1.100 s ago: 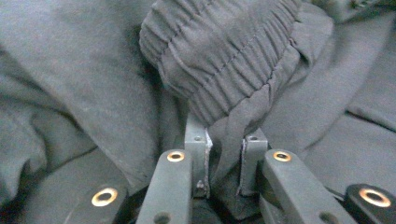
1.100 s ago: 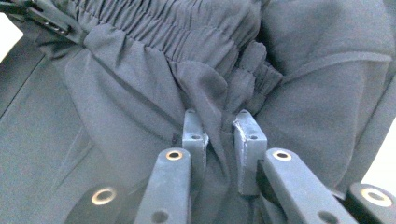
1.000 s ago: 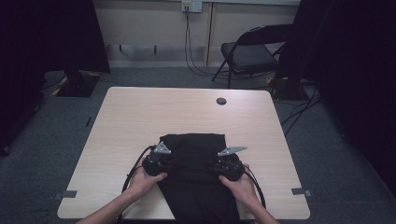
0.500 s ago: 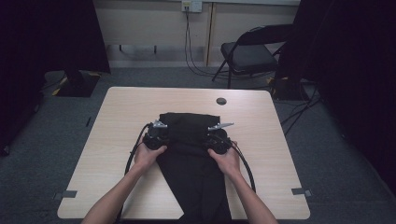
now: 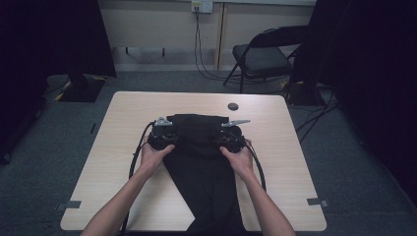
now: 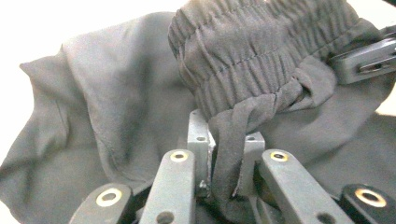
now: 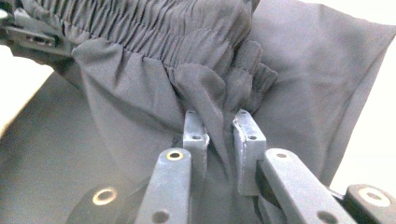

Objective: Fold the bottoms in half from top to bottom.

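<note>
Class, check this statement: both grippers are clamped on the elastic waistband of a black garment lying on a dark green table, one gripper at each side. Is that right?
Not quite: the table is light wood, not dark green, as the high view shows. The rest holds: the left gripper and right gripper each pinch the black garment at its gathered waistband, one at each side.

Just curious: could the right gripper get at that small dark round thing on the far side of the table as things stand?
Probably not yet: the right gripper is shut on the black garment, though bare table lies before the round thing.
</note>
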`<control>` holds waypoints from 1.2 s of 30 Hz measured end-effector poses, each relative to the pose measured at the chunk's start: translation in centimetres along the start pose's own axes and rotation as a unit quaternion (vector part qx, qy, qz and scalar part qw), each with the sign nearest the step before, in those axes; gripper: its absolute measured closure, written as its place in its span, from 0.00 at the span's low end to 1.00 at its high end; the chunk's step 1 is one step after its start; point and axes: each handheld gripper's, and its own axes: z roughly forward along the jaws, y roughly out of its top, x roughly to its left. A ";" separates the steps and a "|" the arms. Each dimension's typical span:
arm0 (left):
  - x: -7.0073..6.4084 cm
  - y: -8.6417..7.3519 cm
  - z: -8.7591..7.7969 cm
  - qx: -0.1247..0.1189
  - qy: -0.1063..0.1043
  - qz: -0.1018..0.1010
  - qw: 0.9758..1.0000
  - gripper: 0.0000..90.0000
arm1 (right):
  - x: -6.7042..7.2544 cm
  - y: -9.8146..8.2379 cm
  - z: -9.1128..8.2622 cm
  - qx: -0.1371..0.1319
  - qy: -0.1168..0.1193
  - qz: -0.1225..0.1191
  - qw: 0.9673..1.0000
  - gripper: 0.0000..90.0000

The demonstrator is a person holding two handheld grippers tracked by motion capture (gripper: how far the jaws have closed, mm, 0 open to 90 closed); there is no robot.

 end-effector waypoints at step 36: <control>-8.9 -7.3 -2.5 0.110 -0.112 0.052 0.986 0.88 | 2.7 -8.8 -6.3 0.064 0.054 -0.031 0.996 0.87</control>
